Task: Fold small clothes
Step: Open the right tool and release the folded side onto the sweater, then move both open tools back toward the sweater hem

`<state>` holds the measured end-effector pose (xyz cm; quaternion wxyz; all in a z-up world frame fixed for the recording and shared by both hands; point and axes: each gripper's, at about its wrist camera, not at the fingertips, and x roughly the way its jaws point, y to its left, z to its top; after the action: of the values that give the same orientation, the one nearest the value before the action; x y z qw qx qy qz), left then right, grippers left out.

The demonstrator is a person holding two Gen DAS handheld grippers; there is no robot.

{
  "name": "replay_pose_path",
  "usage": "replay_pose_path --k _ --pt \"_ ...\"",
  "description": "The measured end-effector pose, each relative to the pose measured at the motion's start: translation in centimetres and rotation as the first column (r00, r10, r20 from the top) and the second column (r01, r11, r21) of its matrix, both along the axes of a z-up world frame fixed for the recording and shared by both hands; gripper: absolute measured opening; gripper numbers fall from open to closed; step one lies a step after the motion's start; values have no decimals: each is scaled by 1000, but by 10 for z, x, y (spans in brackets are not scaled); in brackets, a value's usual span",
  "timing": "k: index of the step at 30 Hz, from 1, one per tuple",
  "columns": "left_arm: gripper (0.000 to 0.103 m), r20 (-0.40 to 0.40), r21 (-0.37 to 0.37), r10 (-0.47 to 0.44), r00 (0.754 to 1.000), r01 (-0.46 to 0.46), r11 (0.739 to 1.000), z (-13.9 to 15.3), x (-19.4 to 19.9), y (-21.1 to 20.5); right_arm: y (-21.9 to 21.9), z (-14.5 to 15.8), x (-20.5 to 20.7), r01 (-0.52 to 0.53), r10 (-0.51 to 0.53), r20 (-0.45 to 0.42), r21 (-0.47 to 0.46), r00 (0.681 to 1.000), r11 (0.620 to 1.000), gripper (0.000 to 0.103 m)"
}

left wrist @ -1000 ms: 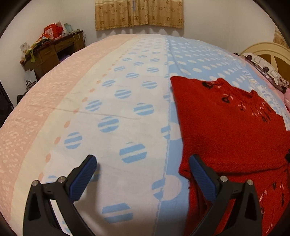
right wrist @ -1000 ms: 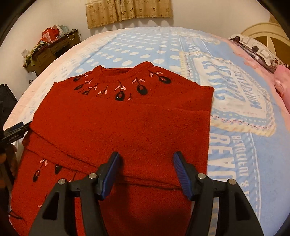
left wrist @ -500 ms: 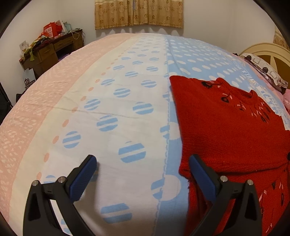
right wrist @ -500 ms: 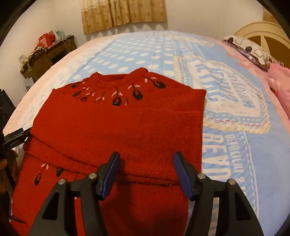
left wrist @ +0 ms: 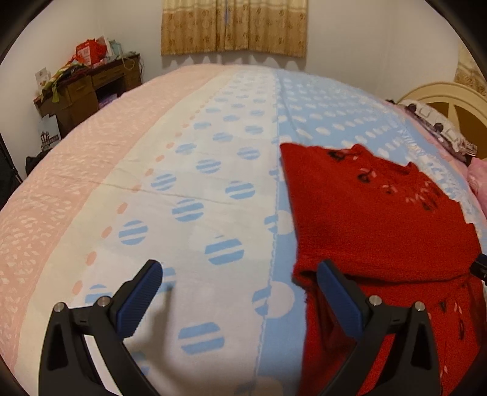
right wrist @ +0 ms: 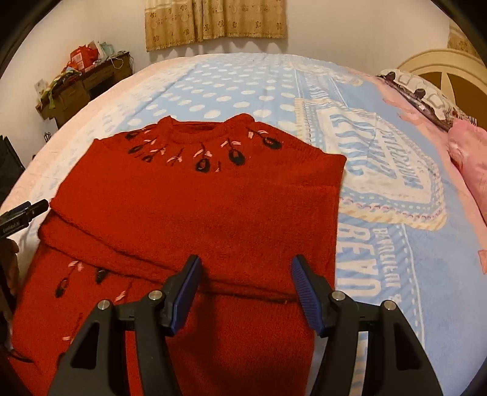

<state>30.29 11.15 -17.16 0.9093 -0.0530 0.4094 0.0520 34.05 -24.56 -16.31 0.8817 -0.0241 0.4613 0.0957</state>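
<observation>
A red knitted sweater [right wrist: 194, 213] with black and pink embroidery at the neck lies flat on the bed, its sleeves folded across the body. It also shows in the left wrist view [left wrist: 377, 219] at the right. My right gripper [right wrist: 245, 289] is open and empty, hovering over the sweater's lower middle. My left gripper [left wrist: 239, 292] is open and empty above the bedspread; its right finger [left wrist: 338, 292] is at the sweater's left folded edge. The left gripper's tip shows in the right wrist view [right wrist: 24, 213] at the far left.
The bed has a pink, white and blue dotted bedspread [left wrist: 170, 189]. A cluttered wooden desk [left wrist: 88, 88] stands at the back left. A headboard [right wrist: 438, 67] and pillows [right wrist: 420, 91] are at the right. Curtains [left wrist: 234, 27] hang behind.
Both grippers have drifted slightly; the right wrist view has pulled back a little from the sweater. Both stay open and the sweater has not moved.
</observation>
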Motion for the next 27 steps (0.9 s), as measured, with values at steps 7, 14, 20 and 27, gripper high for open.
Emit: replay_pose_path --k 7,14,20,27 --pt "103 23 6 -31 999 31 999 9 -22 -7 4 5 -18 -4 4 -4 6 1000 1000 62" --pt "103 107 -2 -54 993 55 998 31 -58 -12 6 21 -50 -16 14 31 57 999 998 63" --pt "103 160 12 -99 982 99 995 45 -93 -20 11 21 -80 -40 38 34 73 999 996 64" --pt "103 197 7 -110 974 111 994 56 -129 -20 16 21 -113 -57 54 37 79 998 995 64"
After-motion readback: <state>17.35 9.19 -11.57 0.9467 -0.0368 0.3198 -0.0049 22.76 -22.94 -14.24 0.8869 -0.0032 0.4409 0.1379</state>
